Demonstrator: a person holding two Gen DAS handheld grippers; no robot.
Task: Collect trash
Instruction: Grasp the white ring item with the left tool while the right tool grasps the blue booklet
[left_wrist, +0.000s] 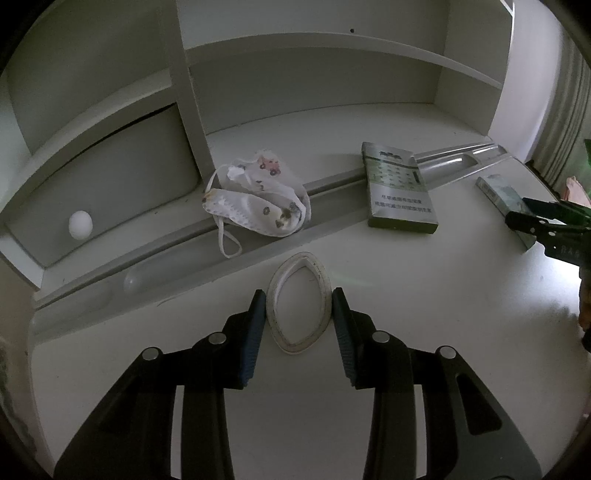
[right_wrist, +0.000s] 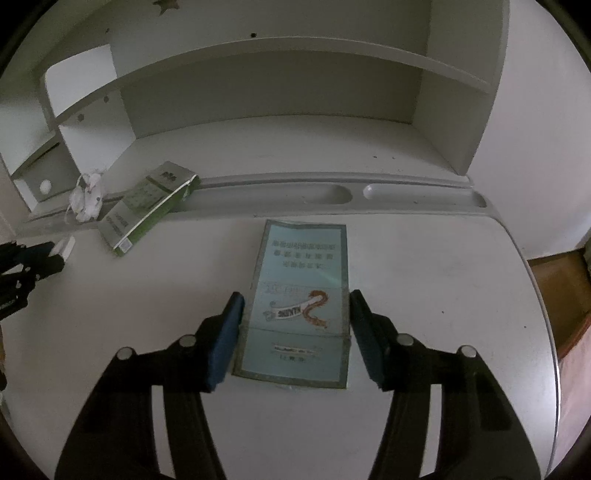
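Observation:
A squashed white tape ring (left_wrist: 298, 302) lies on the white desk (left_wrist: 424, 295). My left gripper (left_wrist: 299, 301) is open with a finger on each side of it, close to its edges. A flattened light-blue cigarette pack (right_wrist: 301, 302) lies on the desk. My right gripper (right_wrist: 295, 299) is open and straddles it, pads close to both long edges. A crumpled white face mask (left_wrist: 258, 195) sits on the desk's groove. A green cigarette box (left_wrist: 399, 188) lies to its right, and shows in the right wrist view (right_wrist: 147, 206).
A white hutch with shelves (left_wrist: 314, 48) rises behind the desk. A drawer with a round white knob (left_wrist: 80, 224) is at left. A pen tray groove (right_wrist: 332, 194) runs along the back. The desk's right edge (right_wrist: 546, 314) drops to a wooden floor.

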